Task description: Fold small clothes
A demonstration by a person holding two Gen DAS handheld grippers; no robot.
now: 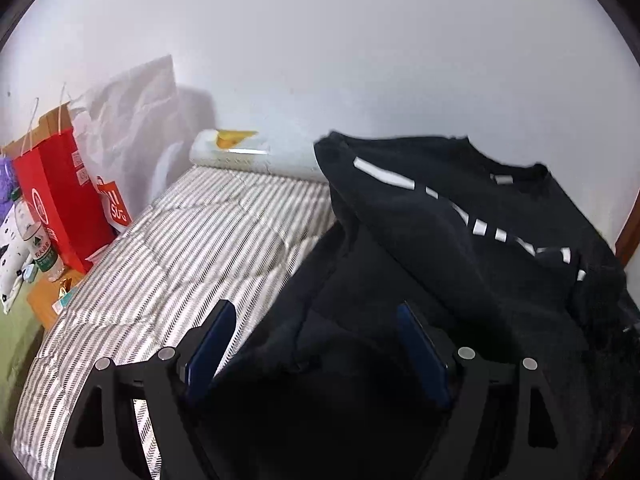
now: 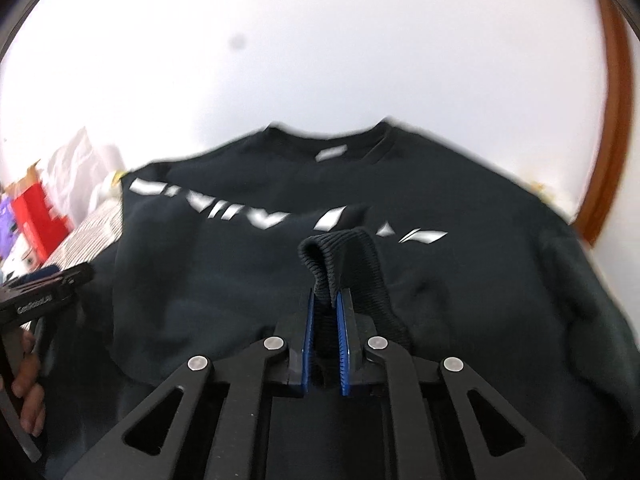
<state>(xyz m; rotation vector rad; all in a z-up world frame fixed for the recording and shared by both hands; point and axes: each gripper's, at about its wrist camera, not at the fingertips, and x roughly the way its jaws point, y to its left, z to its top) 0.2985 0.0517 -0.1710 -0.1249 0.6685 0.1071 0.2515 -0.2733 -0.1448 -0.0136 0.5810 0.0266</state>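
A black sweatshirt (image 2: pixel 248 280) with white lettering lies spread on the striped bed; it also shows in the left wrist view (image 1: pixel 460 240). My right gripper (image 2: pixel 325 300) is shut on the ribbed cuff (image 2: pixel 340 252) of a sleeve, which stands up between the blue pads. My left gripper (image 1: pixel 316 312) is open over the sweatshirt's left edge, with dark cloth between and under its wide-spread fingers (image 1: pixel 216 340). The left gripper also shows at the left edge of the right wrist view (image 2: pixel 52 280), held by a hand.
The striped bedspread (image 1: pixel 192 248) stretches to the left of the sweatshirt. A white roll (image 1: pixel 256 160) lies at the wall. A red paper bag (image 1: pixel 60 192), a white bag (image 1: pixel 132 120) and a water bottle (image 1: pixel 40 244) stand at the left. A wooden frame (image 2: pixel 612 120) is at the right.
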